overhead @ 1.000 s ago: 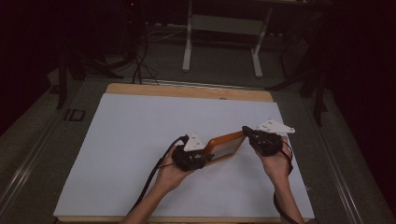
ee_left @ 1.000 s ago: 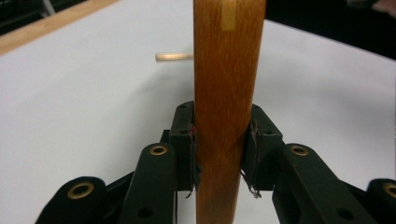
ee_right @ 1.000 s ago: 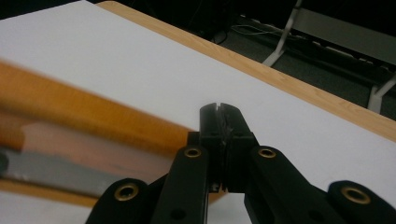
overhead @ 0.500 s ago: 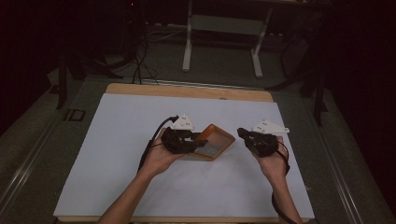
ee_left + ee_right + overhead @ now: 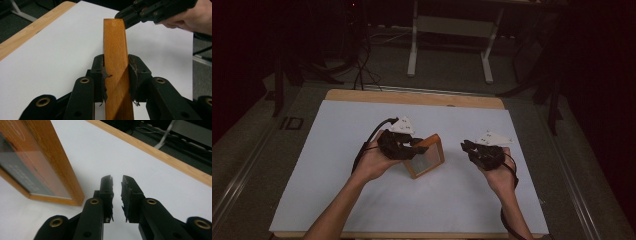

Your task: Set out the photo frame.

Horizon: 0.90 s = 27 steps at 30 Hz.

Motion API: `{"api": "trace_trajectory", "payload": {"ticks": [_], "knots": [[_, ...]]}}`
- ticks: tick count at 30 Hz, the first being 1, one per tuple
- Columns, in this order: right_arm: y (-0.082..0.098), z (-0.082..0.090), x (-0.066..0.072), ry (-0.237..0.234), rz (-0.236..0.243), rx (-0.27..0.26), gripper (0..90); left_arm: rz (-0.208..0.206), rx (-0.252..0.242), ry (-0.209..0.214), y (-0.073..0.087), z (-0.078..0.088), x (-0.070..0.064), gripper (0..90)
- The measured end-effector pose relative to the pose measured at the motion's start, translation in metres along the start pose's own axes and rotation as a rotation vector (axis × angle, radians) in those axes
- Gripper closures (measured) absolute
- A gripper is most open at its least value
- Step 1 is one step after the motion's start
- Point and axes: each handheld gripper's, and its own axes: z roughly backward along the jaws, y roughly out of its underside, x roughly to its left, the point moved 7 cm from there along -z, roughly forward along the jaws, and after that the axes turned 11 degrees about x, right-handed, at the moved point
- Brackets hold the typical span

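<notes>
Clamping the wooden frame (image 5: 115, 65), left claw (image 5: 116, 75) grips its edge.

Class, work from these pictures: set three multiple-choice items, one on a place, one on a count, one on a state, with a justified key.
1. Where is the orange wooden picture frame?
A. flat at the table's far edge
B. between the left gripper's jaws
C. on the floor

2. How many grippers grip it?
A. none
B. one
C. two

3. The right gripper is:
A. open, holding nothing
B. clamping the frame
C. clamping a cable

Key: B, pads press its edge; B, the left alone; A, its jaws have just been opening, nothing between.
</notes>
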Motion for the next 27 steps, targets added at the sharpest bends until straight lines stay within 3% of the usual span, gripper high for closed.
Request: {"api": "trace_trajectory", "payload": {"ticks": [5,6,7,10,11,18,19,23,24,27], "knots": [[0.0,-0.003,0.006,-0.041,0.014,0.009,72.3,-0.013,0.011,0.02,0.002,-0.001,-0.001,69.1],[0.0,-0.004,0.009,-0.055,0.024,0.007,70.4,-0.019,0.01,0.025,0.001,-0.001,-0.002,69.1],[-0.001,-0.005,0.015,-0.101,0.042,0.007,66.0,-0.023,0.013,0.028,0.001,-0.001,-0.002,69.1],[-0.002,-0.006,0.021,-0.133,0.067,0.007,61.8,-0.029,0.016,0.035,0.0,-0.002,-0.002,69.0],[-0.003,-0.007,0.027,-0.169,0.087,0.003,58.0,-0.029,0.017,0.037,0.0,-0.002,-0.001,68.9],[-0.005,-0.012,0.041,-0.238,0.148,0.009,53.2,-0.039,0.014,0.047,0.0,-0.003,-0.002,68.7],[-0.009,-0.016,0.047,-0.262,0.164,0.008,47.3,-0.051,0.014,0.052,0.0,-0.003,-0.003,68.6],[-0.015,-0.022,0.051,-0.296,0.164,-0.004,40.9,-0.075,0.018,0.061,-0.001,-0.004,-0.005,68.6],[-0.018,-0.026,0.053,-0.329,0.163,-0.012,37.6,-0.081,0.014,0.07,-0.001,-0.005,-0.005,68.6],[-0.02,-0.031,0.056,-0.367,0.156,-0.022,36.9,-0.087,0.013,0.075,0.0,-0.004,-0.004,68.4]]}}
